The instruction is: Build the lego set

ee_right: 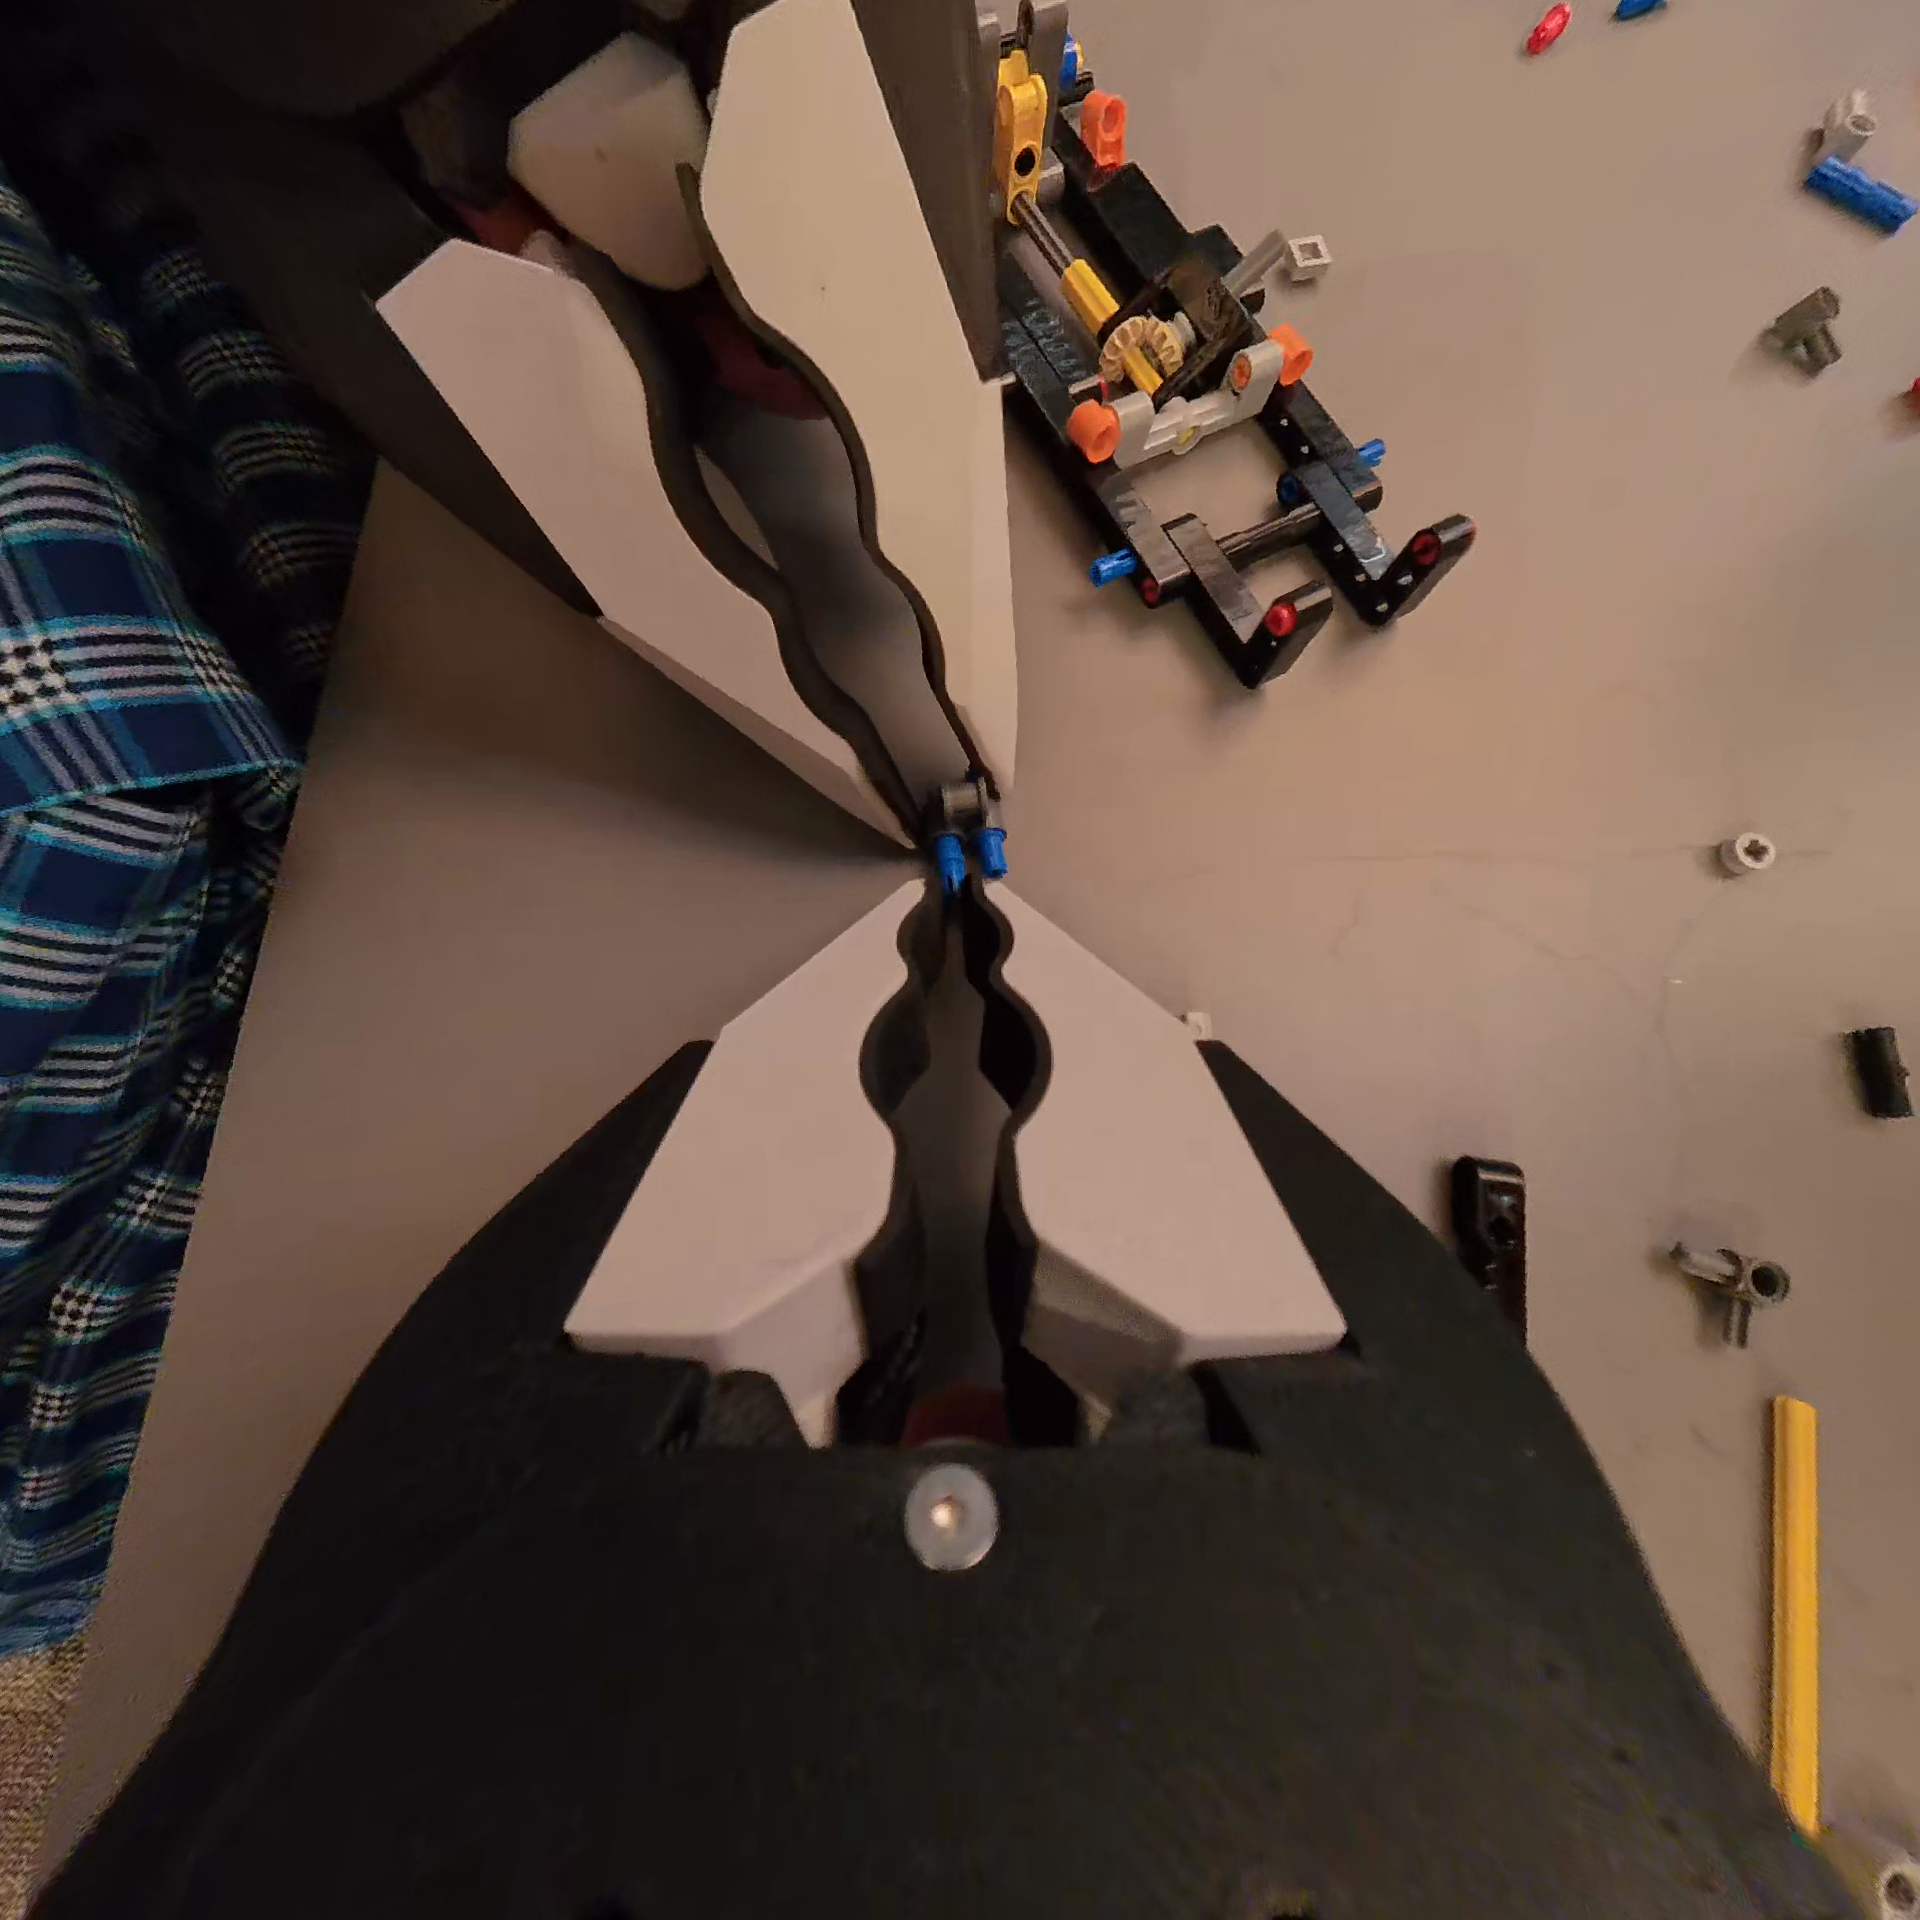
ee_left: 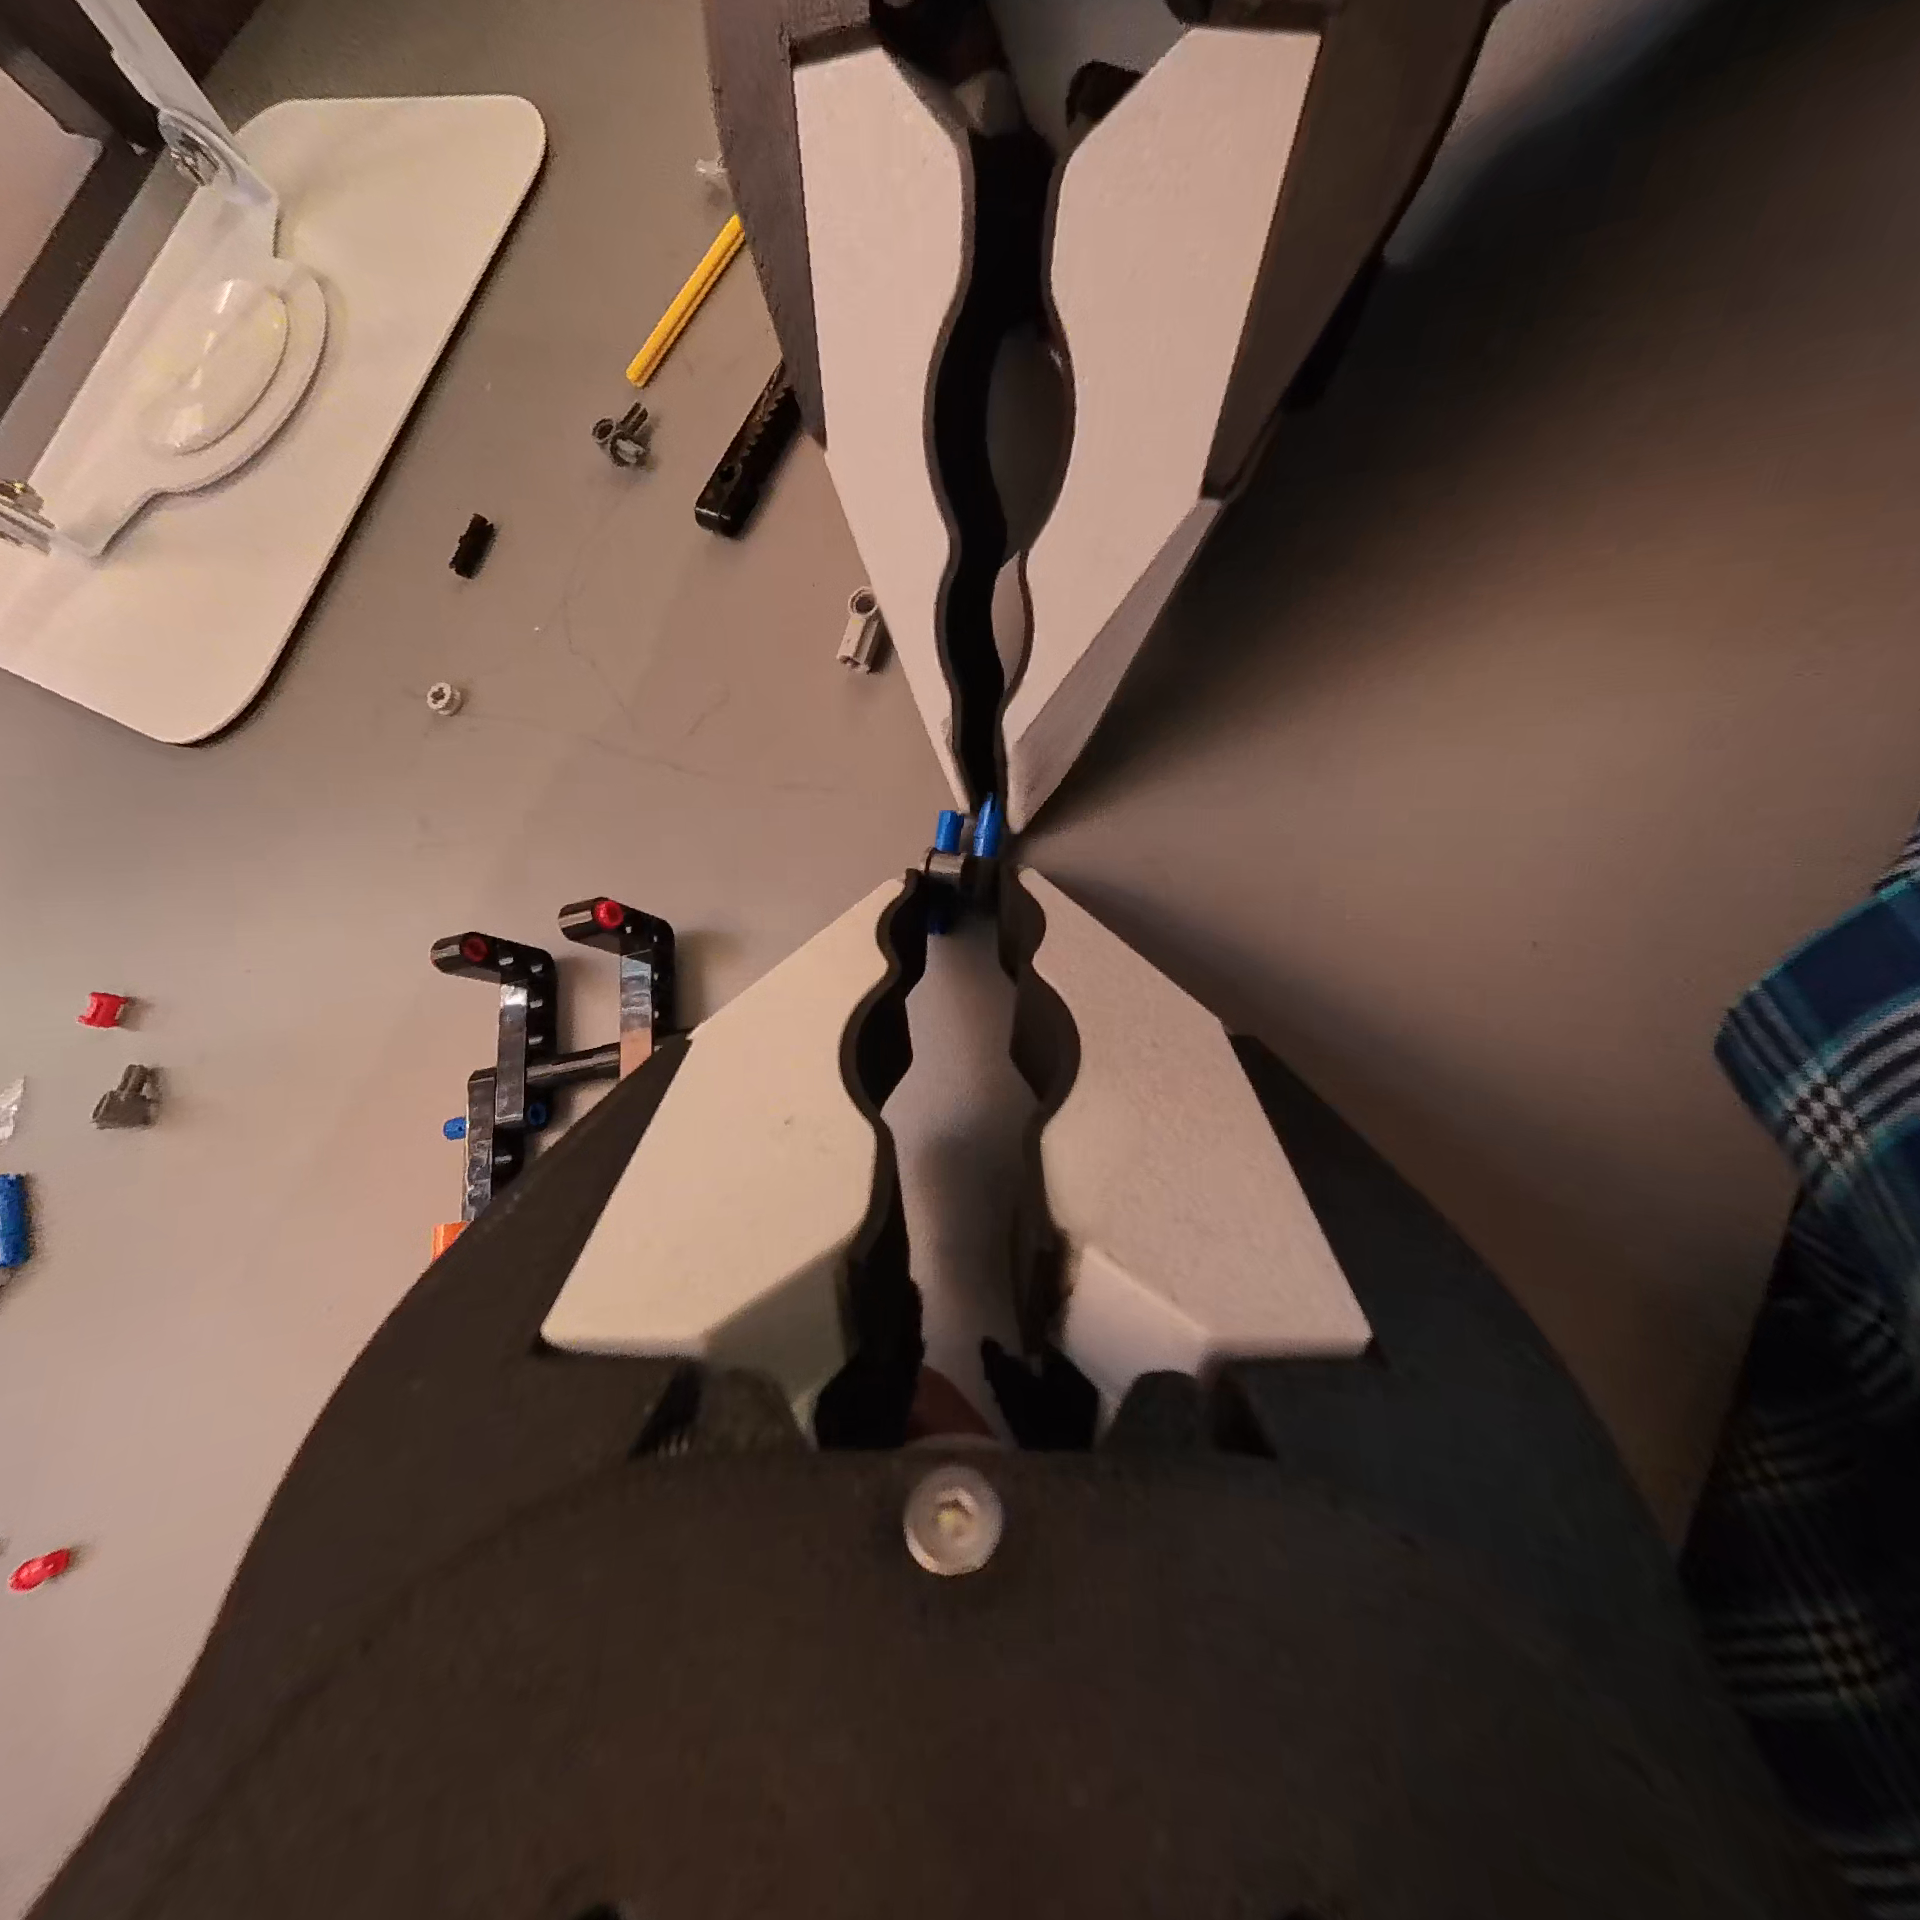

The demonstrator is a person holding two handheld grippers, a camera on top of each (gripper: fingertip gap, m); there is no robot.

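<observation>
Many loose lego pieces (ee_right: 1860, 195), grey table (ee_right: 1455, 935), white board (ee_left: 343, 343)

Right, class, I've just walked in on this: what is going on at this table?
A person is building a Lego model with a hand-held gripper in each hand. The left hand-held gripper pinches a small grey connector carrying two blue pins, and the right hand-held gripper meets it tip to tip at one pin. The half-built black frame and loose parts, including a yellow axle, lie on the grey table.

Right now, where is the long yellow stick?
The yellow stick lies on the table, low right in the right wrist view, below a grey connector.
</observation>
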